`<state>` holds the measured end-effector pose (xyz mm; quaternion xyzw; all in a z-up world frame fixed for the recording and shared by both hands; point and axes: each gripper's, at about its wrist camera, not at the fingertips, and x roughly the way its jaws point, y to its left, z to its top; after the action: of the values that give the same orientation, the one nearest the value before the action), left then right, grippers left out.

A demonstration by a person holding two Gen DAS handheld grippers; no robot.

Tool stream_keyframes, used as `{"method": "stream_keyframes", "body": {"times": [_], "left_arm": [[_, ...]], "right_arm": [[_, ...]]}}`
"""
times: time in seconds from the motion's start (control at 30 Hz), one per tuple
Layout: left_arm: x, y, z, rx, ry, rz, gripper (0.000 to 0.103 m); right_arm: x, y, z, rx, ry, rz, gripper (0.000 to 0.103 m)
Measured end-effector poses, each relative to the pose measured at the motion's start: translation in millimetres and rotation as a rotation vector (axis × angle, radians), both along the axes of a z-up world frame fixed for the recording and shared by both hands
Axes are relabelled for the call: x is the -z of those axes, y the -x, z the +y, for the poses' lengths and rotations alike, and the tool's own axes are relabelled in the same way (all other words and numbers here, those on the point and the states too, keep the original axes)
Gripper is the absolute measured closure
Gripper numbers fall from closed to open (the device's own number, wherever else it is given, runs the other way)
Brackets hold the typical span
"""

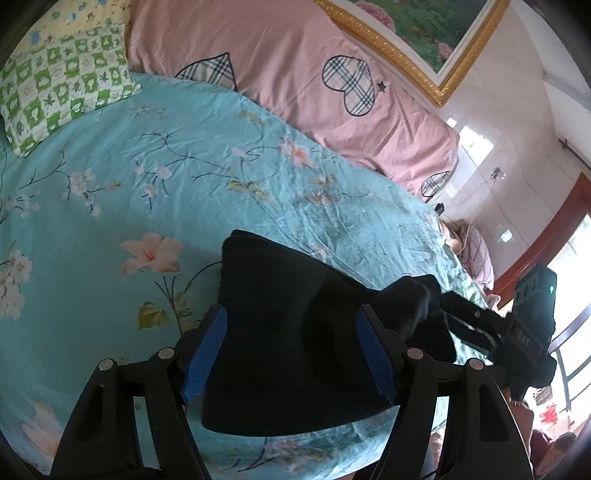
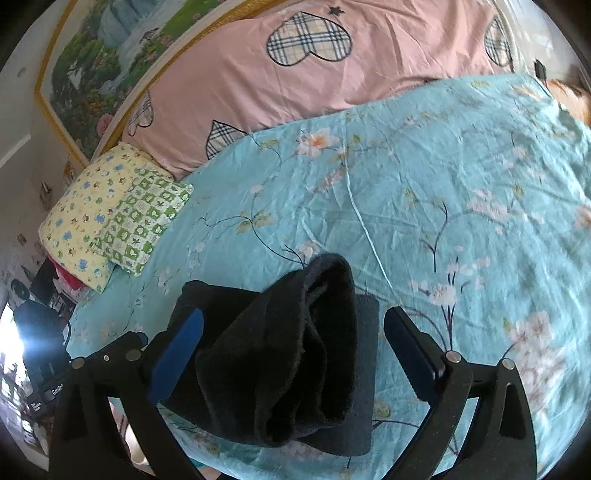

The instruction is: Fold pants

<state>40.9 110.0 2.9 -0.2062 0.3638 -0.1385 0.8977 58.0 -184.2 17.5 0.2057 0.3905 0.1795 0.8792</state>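
Observation:
Black pants (image 1: 288, 295) lie bunched and partly folded on the teal floral bedsheet (image 1: 110, 184). My left gripper (image 1: 290, 354) straddles them from above. Its blue pads (image 1: 207, 350) stand wide apart at the cloth's two sides without pinching it. In the right wrist view the same pants (image 2: 314, 314) form a rumpled roll on top of a flat folded layer. My right gripper (image 2: 293, 354) stands open around that roll, with a clear gap on its right side. The right gripper's body (image 1: 517, 332) also shows at the pants' right end in the left wrist view.
A pink quilt with plaid hearts (image 1: 295, 74) runs along the bed's far side under a gold-framed painting (image 1: 424, 33). A green checked pillow (image 2: 140, 221) and a yellow one (image 2: 81, 221) lie at the head end. The bed's edge and a bright window (image 1: 569, 295) are to the right.

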Motion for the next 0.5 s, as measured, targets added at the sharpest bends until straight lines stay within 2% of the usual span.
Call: {"method": "stream_keyframes", "body": {"times": [0.23, 0.5], "left_arm": [[13.3, -14.2, 4.4, 0.003, 0.005, 0.058, 0.029], [27.4, -27.5, 4.8, 0.002, 0.019, 0.112, 0.028]], "right_arm": [[22.2, 0.1, -1.7, 0.003, -0.039, 0.063, 0.005], [33.4, -0.6, -6.4, 0.008, -0.074, 0.089, 0.005]]}}
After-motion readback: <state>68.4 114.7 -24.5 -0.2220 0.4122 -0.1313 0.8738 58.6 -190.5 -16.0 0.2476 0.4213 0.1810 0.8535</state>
